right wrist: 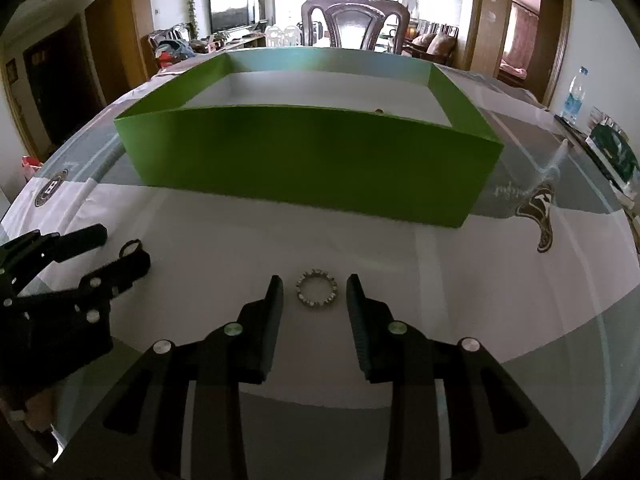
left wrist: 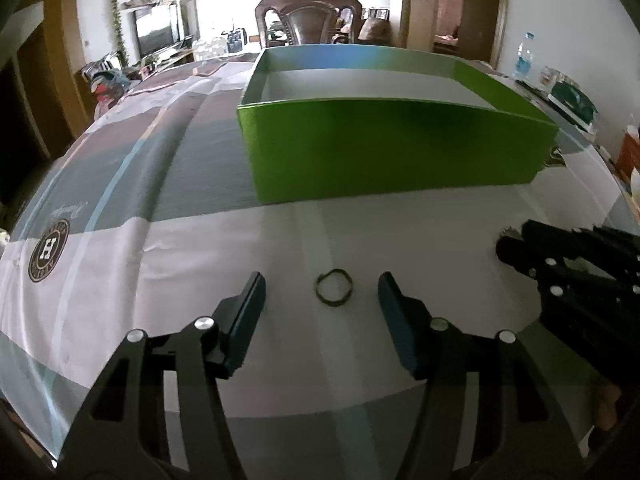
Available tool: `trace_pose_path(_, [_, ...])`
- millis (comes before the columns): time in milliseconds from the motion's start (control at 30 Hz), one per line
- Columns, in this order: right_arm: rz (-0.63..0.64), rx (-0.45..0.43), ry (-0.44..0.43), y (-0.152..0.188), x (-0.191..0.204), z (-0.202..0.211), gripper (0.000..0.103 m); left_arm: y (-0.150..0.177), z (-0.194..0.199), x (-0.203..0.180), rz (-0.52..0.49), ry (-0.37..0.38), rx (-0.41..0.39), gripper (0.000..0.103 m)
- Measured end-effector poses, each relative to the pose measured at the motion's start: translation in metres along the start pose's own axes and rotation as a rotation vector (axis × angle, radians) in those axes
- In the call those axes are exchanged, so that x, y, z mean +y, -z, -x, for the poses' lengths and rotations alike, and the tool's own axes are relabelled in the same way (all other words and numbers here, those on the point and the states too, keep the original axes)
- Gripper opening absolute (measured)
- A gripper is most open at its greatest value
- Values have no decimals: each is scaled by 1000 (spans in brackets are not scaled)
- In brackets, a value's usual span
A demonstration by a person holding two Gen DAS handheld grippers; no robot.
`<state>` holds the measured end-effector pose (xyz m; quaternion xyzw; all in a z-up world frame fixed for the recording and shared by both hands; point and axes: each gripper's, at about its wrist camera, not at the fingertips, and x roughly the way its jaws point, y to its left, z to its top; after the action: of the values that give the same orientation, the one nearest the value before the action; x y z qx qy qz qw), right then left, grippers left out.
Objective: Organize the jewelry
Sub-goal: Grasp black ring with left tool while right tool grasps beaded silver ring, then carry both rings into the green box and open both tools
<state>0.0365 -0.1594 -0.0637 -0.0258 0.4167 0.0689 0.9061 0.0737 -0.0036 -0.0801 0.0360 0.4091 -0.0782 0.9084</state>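
Note:
A thin dark ring (left wrist: 334,285) lies on the tablecloth between the open fingers of my left gripper (left wrist: 322,286); it also shows in the right wrist view (right wrist: 132,247). A silver studded ring (right wrist: 316,289) lies between the open fingers of my right gripper (right wrist: 315,290); a bit of it shows in the left wrist view (left wrist: 510,233). A green open box (left wrist: 384,148) stands just beyond both rings, also in the right wrist view (right wrist: 304,160). A small item (right wrist: 378,111) peeks over its front wall. Each gripper shows in the other's view, the right (left wrist: 516,246) and the left (right wrist: 120,248).
The table carries a white and grey cloth (left wrist: 168,248) with round logos (left wrist: 49,250). A dark wooden chair (right wrist: 355,20) stands behind the table. A water bottle (right wrist: 575,96) and a dark green packet (right wrist: 612,152) sit at the right edge.

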Motion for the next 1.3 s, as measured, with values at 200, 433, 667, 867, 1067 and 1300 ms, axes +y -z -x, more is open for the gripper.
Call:
trace_pose_path(200, [19,-10,-12,1,2,2,21,2,2,-4,-26,23,-22,19])
trace_pose_path(433, [3,-12,-16,0,-1,3,21,3,4,-4,-37,35,-26,19])
trace_pose_path(667, [-9,-5,-35,-2,-3,8,21,2,8,-3,-21,27,-20,19])
trace_pose_path(867, [24,-71,-28,-21,-2,37,21,-18,33,-2,-25,48,-66,19])
trace_pose_path(1067, [24,-201,11,-81,-15,70,21,-85,55,4,-16,73,-132,19])
trace_pose_path(1300, [-51,-124,-27,-130,-29,18,21,-143,1,2,22,37,-62,19])
